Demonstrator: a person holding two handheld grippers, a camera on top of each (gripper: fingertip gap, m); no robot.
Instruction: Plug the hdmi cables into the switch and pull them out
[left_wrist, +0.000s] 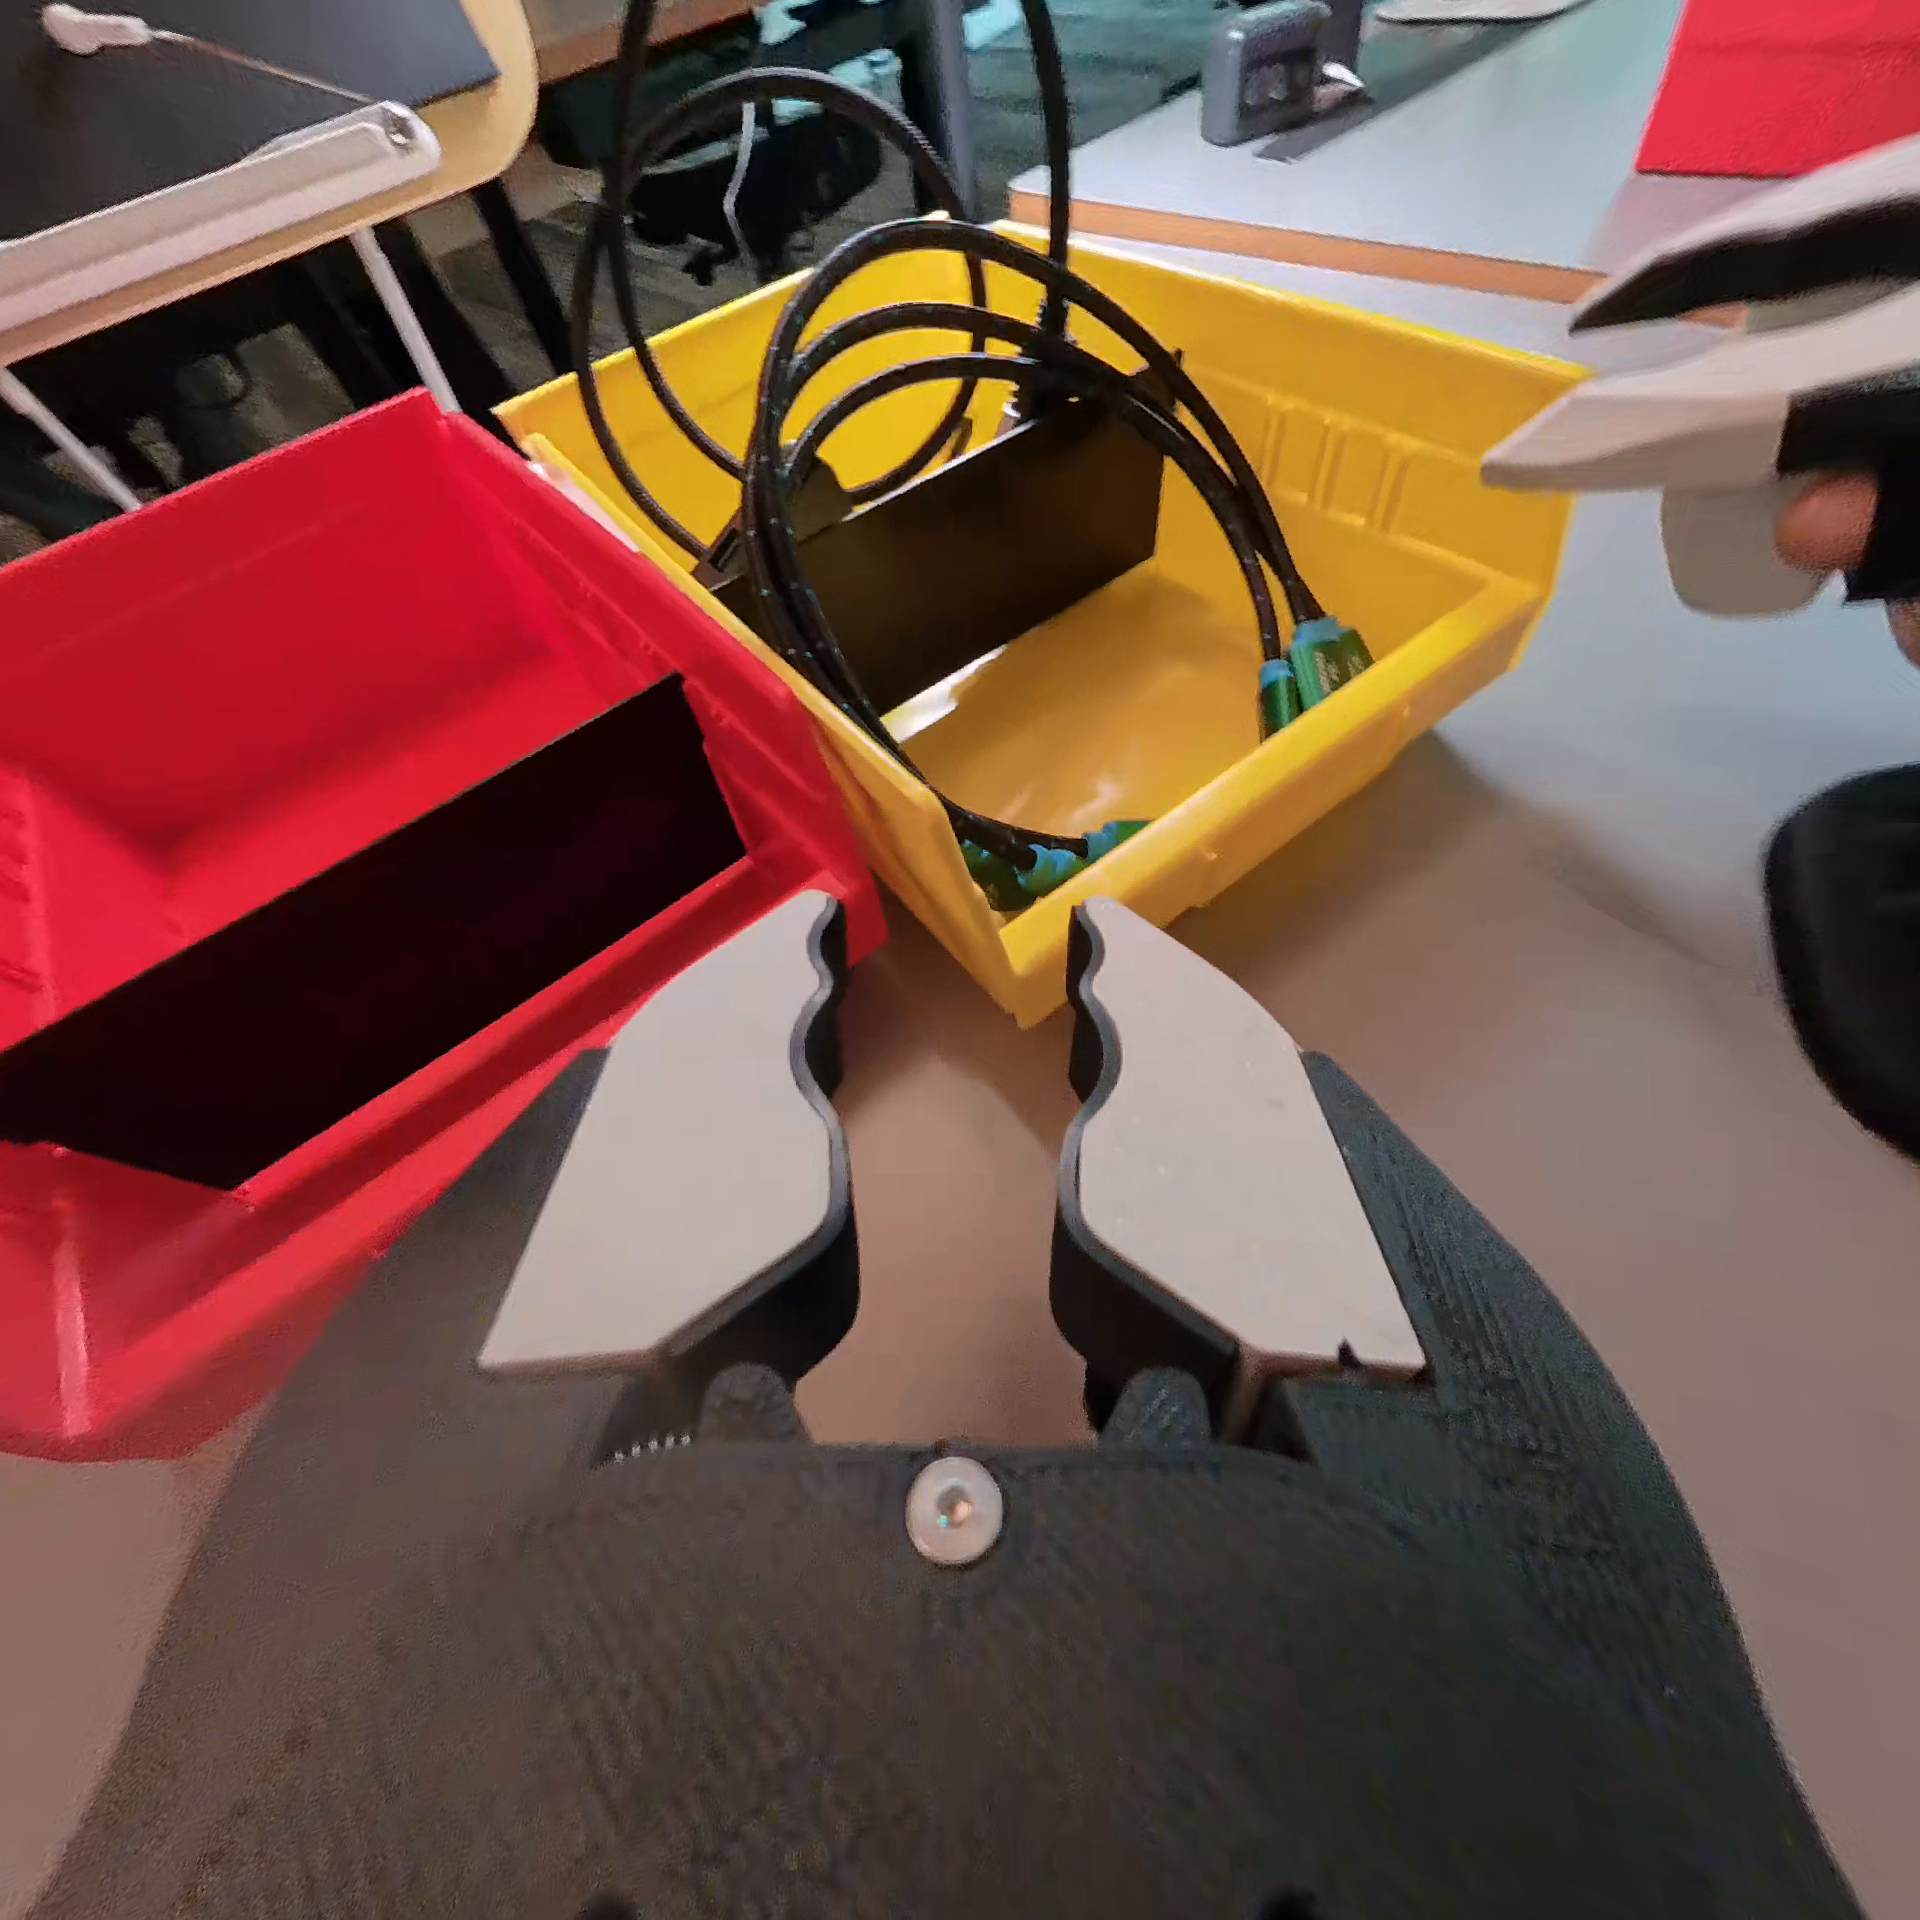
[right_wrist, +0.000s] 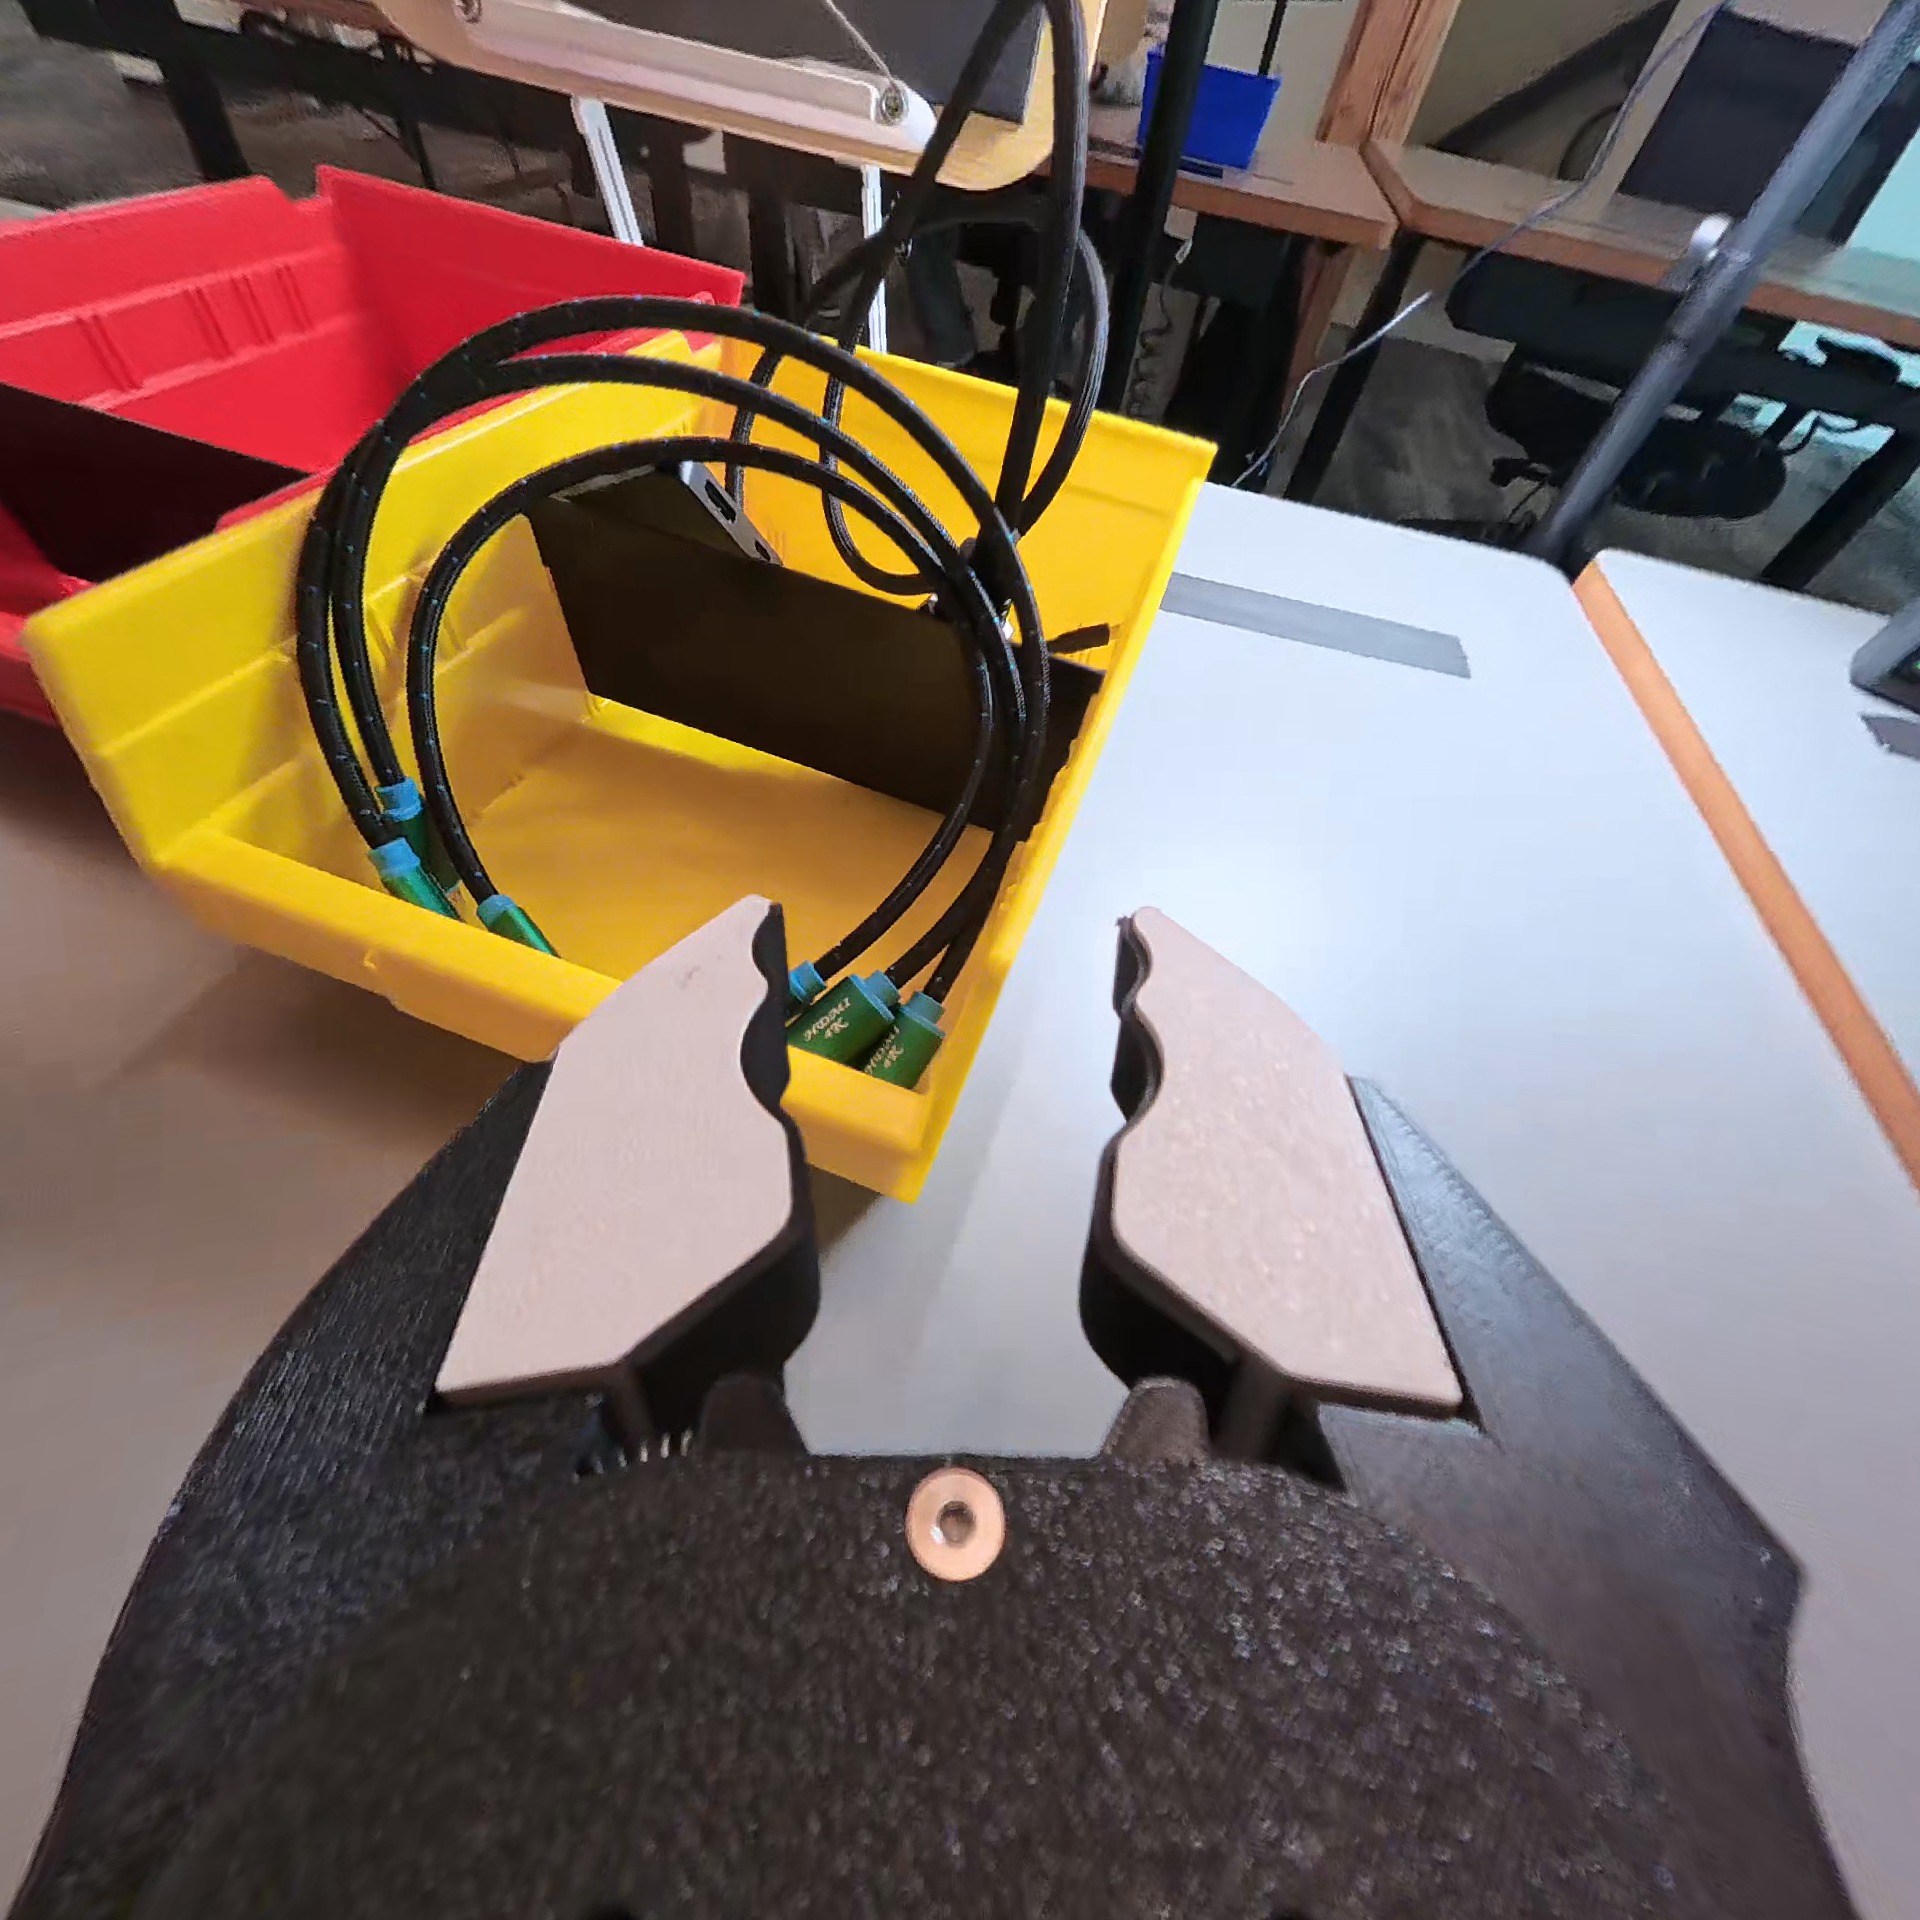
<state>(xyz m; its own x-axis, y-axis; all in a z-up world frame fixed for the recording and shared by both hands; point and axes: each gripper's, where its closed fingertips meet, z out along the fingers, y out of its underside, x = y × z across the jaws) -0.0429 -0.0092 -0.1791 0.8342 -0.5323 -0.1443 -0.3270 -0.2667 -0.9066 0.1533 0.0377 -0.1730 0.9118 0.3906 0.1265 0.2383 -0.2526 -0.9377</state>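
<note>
A yellow bin (left_wrist: 1351, 353) (right_wrist: 312, 914) on the table holds several black braided HDMI cables (left_wrist: 831, 343) (right_wrist: 644, 322) looped over a black divider (left_wrist: 987, 540) (right_wrist: 810, 665). Their green plugs (left_wrist: 1314, 665) (right_wrist: 862, 1029) lie at the bin's front corners. The silver switch (right_wrist: 717, 499) peeks out behind the divider, mostly hidden. My left gripper (left_wrist: 956, 930) is open and empty, just in front of the bin's near corner. My right gripper (right_wrist: 951, 935) is open and empty, its left fingertip beside the plugs at the bin's right corner. It also shows in the left wrist view (left_wrist: 1532, 395), held by a hand.
A red bin (left_wrist: 312, 582) (right_wrist: 208, 301) with a dark divider touches the yellow bin's left side. The grey table (right_wrist: 1403, 935) extends to the right, with a strip of grey tape (right_wrist: 1320, 629). Desks, chairs and a metal stand lie beyond.
</note>
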